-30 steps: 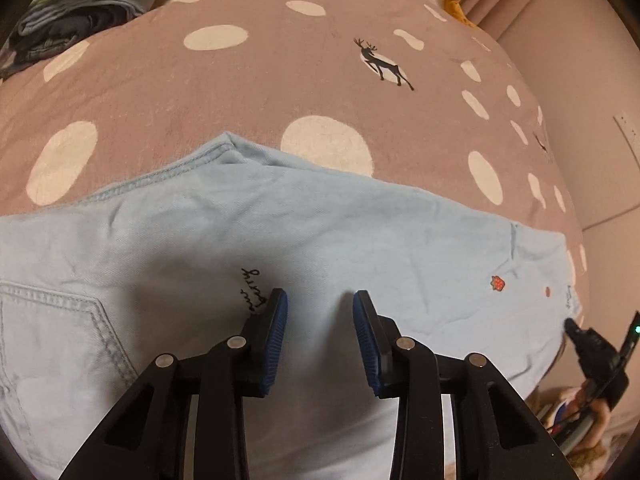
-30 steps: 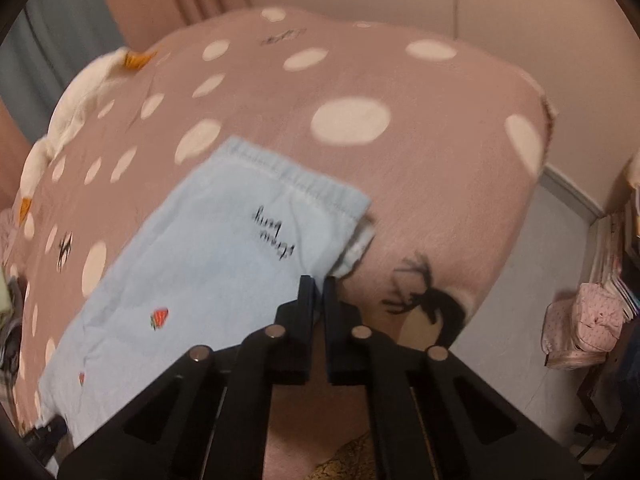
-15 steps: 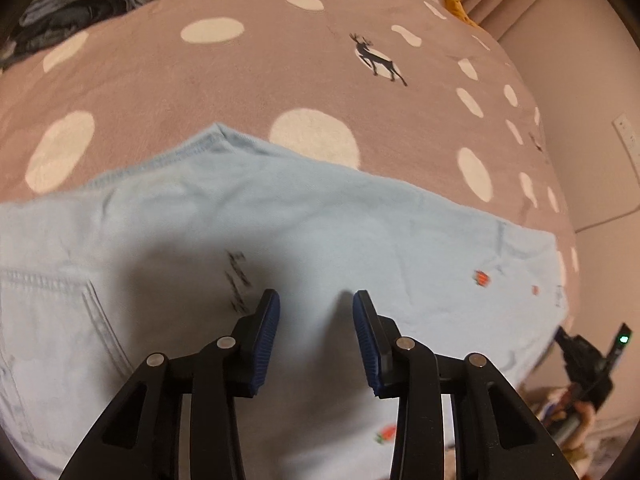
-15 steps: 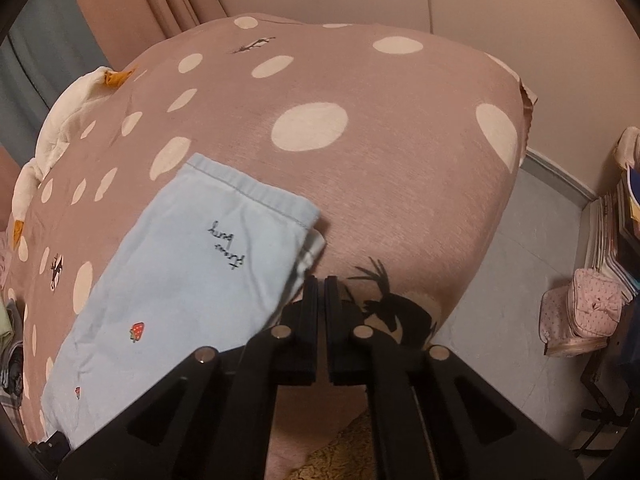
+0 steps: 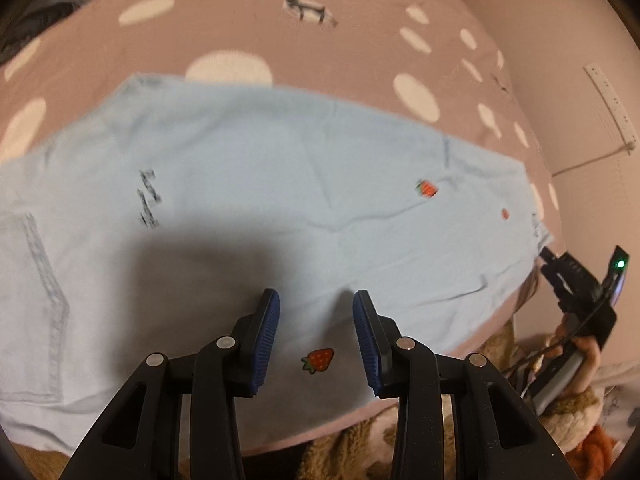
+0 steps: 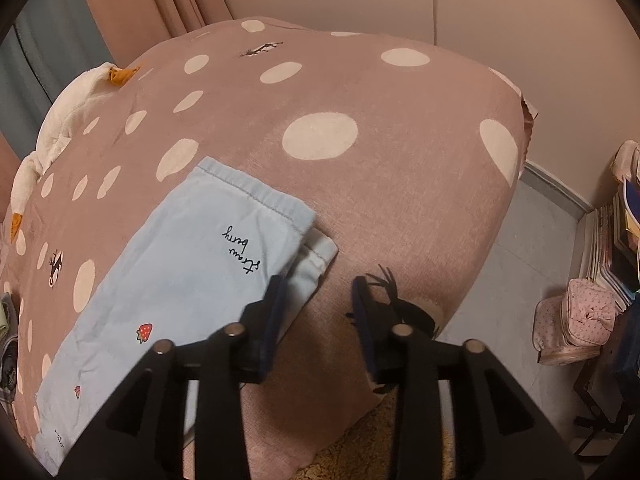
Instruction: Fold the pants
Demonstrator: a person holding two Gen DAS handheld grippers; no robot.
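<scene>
Pants (image 5: 280, 184) lie lengthwise across bedspread (image 5: 240, 24), legs rightward.

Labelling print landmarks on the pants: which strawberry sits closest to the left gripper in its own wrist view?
The big strawberry low between the left gripper fingers, below the tips. The second and the small red mark lie farther up the pants.

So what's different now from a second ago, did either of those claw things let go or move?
The right gripper opened: its fingers were pressed shut and now stand apart beside the hem of the light blue pants. The left gripper slid along the pants toward the legs, open all along. The pants lie flat on the polka-dot blanket, as before.
</scene>
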